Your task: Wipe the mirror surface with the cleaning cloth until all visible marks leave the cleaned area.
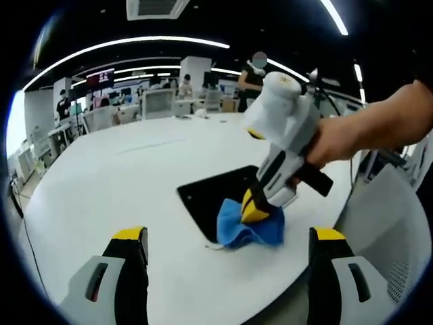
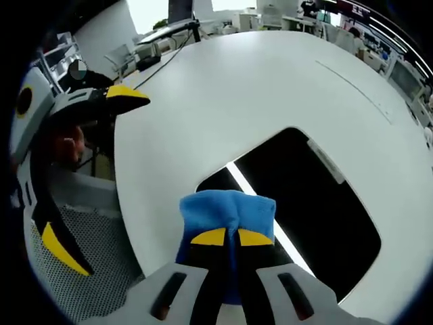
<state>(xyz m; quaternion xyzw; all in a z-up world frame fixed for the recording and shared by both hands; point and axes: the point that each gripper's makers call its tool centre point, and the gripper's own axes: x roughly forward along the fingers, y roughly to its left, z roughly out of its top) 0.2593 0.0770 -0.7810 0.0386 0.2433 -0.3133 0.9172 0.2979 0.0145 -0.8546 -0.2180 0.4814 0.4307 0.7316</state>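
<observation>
The right gripper (image 2: 231, 237) has its two yellow-tipped jaws pinched tight together on a fold of the blue cleaning cloth (image 2: 226, 210), which bunches up ahead of the tips. In the left gripper view the same tool comes in from the right, a person's hand (image 1: 338, 139) wrapped round its body, pressing the cloth (image 1: 250, 227) down at the near corner of the mirror (image 1: 216, 193). The mirror lies flat on the white round table (image 1: 115, 183) as a dark rectangle; a bright ceiling light streaks across it in the right gripper view (image 2: 304, 203).

What the wiping turns on: from the cloth, nearly all of the glass stretches ahead and to the right of the jaws in the right gripper view, its long axis running diagonally away from the tips. So the stroke probably wants to push forward along that diagonal. Whether marks remain on the glass is hard to tell, since it reads almost black.

The left gripper (image 1: 230, 247) hangs over the table edge, jaws spread wide and holding nothing, near the cloth but apart from it
</observation>
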